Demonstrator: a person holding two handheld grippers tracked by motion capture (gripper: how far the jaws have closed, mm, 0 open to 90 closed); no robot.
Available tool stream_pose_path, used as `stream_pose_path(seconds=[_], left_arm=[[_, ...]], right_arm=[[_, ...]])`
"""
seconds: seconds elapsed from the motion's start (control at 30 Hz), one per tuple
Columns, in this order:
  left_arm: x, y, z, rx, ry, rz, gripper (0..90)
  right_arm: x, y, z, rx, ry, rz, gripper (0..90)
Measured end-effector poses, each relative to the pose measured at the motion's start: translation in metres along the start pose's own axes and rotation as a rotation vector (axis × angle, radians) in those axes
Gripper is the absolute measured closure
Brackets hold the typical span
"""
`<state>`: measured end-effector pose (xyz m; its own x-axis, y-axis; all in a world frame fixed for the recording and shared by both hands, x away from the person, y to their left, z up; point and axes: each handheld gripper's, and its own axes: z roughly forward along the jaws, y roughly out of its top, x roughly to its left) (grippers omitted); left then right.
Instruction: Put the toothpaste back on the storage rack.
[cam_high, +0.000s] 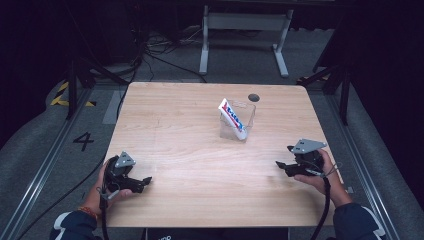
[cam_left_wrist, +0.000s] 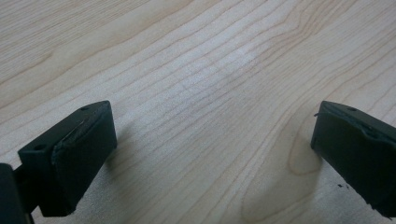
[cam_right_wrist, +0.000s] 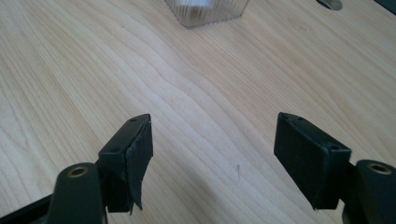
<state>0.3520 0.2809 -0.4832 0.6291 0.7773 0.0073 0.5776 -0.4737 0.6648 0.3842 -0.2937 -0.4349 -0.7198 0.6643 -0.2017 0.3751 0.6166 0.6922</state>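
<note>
Tabletop (cam_high: 190, 150): light wood, square, bare across its near half. A small dark round hole (cam_high: 253, 97) sits near the far edge.

Clear container (cam_high: 239, 122): a transparent box standing right of centre in the far half, just in front of the hole. Its near lower corner (cam_right_wrist: 205, 11) appears at the top edge of the right gripper view.

Toothpaste tube (cam_high: 232, 116): white with red and blue print, leaning inside the container, flat end up and past the rim, cap end apparently at the bottom, though the clear wall blurs it.

Left claw (cam_high: 142, 184): at the near left corner, held in a hand, low over the wood. Jaws spread wide, nothing between them.

Right claw (cam_high: 283, 166): near the right edge, well short of the container, pointing left. Jaws wide apart, holding nothing.
</note>
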Motion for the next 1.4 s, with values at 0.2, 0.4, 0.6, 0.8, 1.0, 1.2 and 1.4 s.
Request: stream_pose_path(seconds=[0.2, 0.4, 0.6, 0.8, 1.0, 1.2, 1.4], left_arm=[[0.0, 0.0, 0.0, 0.001, 0.0, 0.0, 0.6], [0.0, 0.0, 0.0, 0.0, 0.0, 0.0, 0.6], [0.0, 0.0, 0.0, 0.0, 0.0, -0.001, 0.6], [0.0, 0.0, 0.0, 0.0, 0.0, -0.001, 0.5], [0.0, 0.0, 0.0, 0.0, 0.0, 0.0, 0.6], [0.0, 0.0, 0.0, 0.001, 0.0, 0.001, 0.5], [0.0, 0.0, 0.0, 0.001, 0.006, 0.0, 0.6]], right_arm=[[-0.001, -0.013, -0.003, 0.008, 0.0, 0.02, 28.9], [-0.001, -0.024, -0.004, 0.016, 0.001, 0.037, 28.5], [-0.001, -0.04, -0.008, 0.017, 0.008, 0.09, 26.9], [-0.002, -0.063, -0.01, 0.013, 0.026, 0.163, 25.6], [-0.002, -0.08, -0.011, -0.006, 0.035, 0.224, 23.1], [-0.002, -0.088, -0.013, -0.04, 0.033, 0.258, 21.9], [-0.002, -0.088, -0.013, -0.04, 0.033, 0.26, 21.8]])
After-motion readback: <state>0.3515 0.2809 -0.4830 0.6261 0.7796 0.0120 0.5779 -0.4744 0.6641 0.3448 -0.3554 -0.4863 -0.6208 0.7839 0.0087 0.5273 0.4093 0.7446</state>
